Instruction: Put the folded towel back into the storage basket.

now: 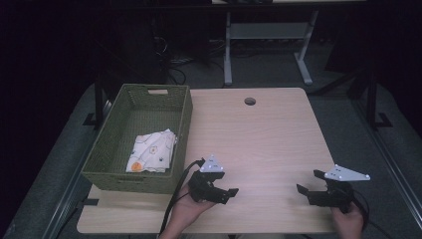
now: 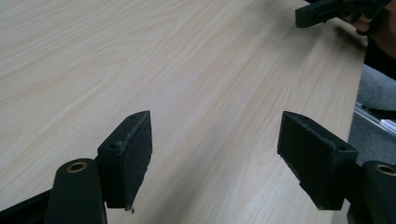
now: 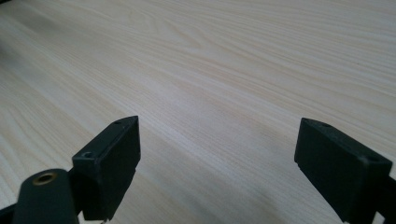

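The left gripper (image 1: 226, 193) and the right gripper (image 1: 309, 189) are each held in a hand low over the near part of the pale wood-grain table (image 1: 259, 134), well apart from one another. In the left gripper view the jaws stand wide apart with bare table between them; the same holds in the right gripper view. Neither gripper holds or touches anything.

The nearest item is the folded white cloth with small printed shapes (image 1: 151, 152). It lies on the floor of the green woven rectangular basket (image 1: 107, 177), toward the basket's right wall. The basket stands on the left part of the table, just beside the left gripper.

Probable faults from this state:

- Wall contact. The cloth sits below the basket rim. A low, sideways approach by the left gripper would likely strike the right wall and push the basket across the table.
- Partial grasp. The cloth is folded in layers. Jaws closed on the top layer alone would likely let it unfold and trail on lifting.
- Cable snag. The black cable (image 1: 174, 199) of the left gripper runs beside the basket's near corner and could catch there during a reach.
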